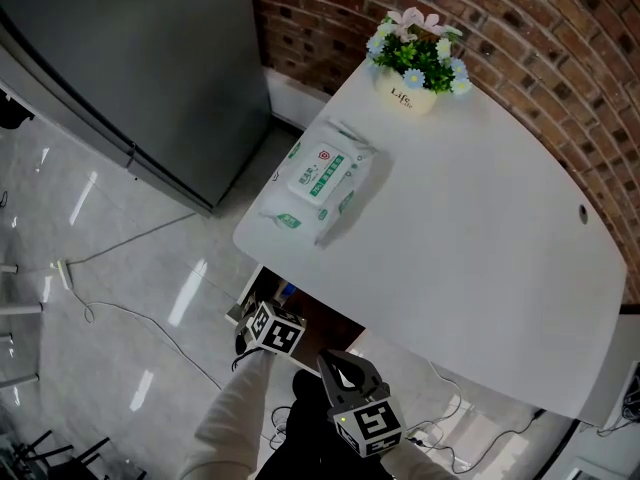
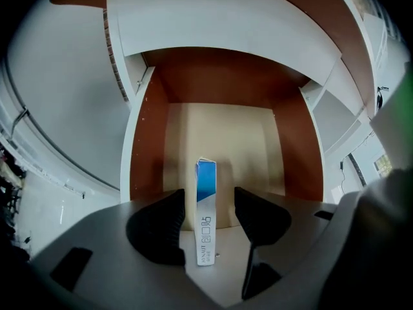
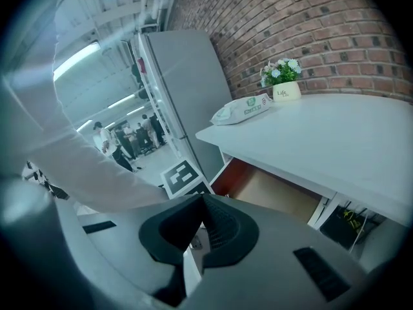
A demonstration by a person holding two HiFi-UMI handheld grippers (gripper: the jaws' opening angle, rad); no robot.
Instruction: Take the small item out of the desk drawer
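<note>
The desk drawer [image 2: 219, 134] stands pulled out, brown-sided with a pale floor. On that floor a small blue-and-white box [image 2: 205, 205] rests on its narrow edge. My left gripper [image 2: 210, 200] reaches into the drawer, its jaws open on either side of the box with a gap at each pad. In the head view its marker cube [image 1: 275, 330] sits at the drawer [image 1: 318, 320] under the white desk [image 1: 480, 258]. My right gripper [image 3: 201, 204] is shut on nothing and hangs below the desk edge [image 1: 345, 366].
A pack of wet wipes [image 1: 322, 180] and a pot of flowers [image 1: 415, 63] sit on the desk. A grey cabinet [image 1: 130, 68] stands to the left and a brick wall [image 1: 560, 58] behind. Cables [image 1: 110, 313] trail over the glossy floor.
</note>
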